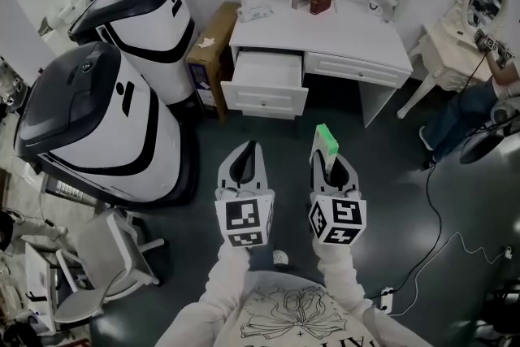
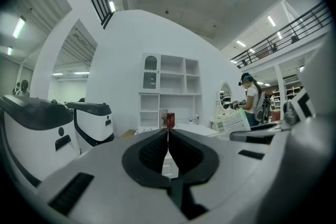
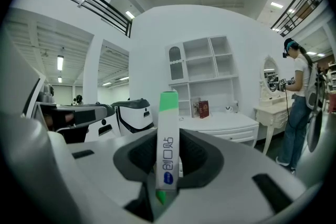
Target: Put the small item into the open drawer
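A slim white and green box point(image 3: 168, 144) stands upright between the jaws of my right gripper point(image 3: 169, 150), which is shut on it; in the head view its green top point(image 1: 327, 140) pokes up above that gripper point(image 1: 327, 162). My left gripper point(image 1: 246, 160) hangs beside it with nothing in it, its jaws shut tip to tip point(image 2: 168, 134). Ahead stands a white desk point(image 1: 349, 32) whose left drawer point(image 1: 262, 80) is pulled open. Both grippers hang over the dark floor, well short of the drawer.
Two large white and black machines point(image 1: 97, 118) stand at the left, close to the drawer. A small wooden stand point(image 1: 213, 45) sits between them and the desk. A person point(image 1: 479, 106) is at a vanity table point(image 1: 455, 41) on the right. A cable point(image 1: 439, 232) trails across the floor.
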Motion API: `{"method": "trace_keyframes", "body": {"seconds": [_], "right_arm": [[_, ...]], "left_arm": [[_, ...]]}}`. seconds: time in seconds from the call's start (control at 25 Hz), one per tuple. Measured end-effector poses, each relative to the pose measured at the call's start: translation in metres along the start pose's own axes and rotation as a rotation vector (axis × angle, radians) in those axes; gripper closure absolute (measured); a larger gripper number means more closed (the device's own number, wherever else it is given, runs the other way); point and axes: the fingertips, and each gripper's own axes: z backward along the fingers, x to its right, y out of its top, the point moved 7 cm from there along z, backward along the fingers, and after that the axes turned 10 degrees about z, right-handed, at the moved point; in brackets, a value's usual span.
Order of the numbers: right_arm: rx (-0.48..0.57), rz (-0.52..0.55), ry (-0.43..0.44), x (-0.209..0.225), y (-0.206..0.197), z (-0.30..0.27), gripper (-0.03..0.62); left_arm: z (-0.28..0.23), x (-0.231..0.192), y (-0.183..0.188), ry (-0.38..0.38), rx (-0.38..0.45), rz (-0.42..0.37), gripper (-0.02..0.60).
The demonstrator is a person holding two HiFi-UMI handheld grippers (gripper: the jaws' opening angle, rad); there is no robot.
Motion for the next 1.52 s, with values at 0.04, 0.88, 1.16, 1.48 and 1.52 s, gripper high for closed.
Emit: {"method": "trace_keyframes", "body": {"seconds": [0.04,0.88,1.16,1.48,1.52], "right_arm": [[-0.001,0.0,-0.002,0.002,0.0,-0.008,0.505],[-0.011,-0.009,-0.093,0.04,0.05,-0.245,0.505],[-0.049,-0.01,-0.078,0.048,0.048,-0.297,0.505],[-0.083,-0.002,-0.031,0.071,0.042,-0.373,0.505],[-0.085,-0.001,-0.022,0.075,0.043,-0.385,0.505]], "left_arm": [[-0.008,-0.003,0.0,-0.001,-0.002,0.001,0.574],[-0.24,-0.106,0.052,-0.063,-0.001,-0.011,0.574],[-0.286,-0.129,0.046,-0.041,-0.035,0.013,0.574],[-0.351,-0.149,0.039,0.019,-0.059,0.025,0.574],[-0.361,-0.151,0.039,0.028,-0.06,0.025,0.574]]}}
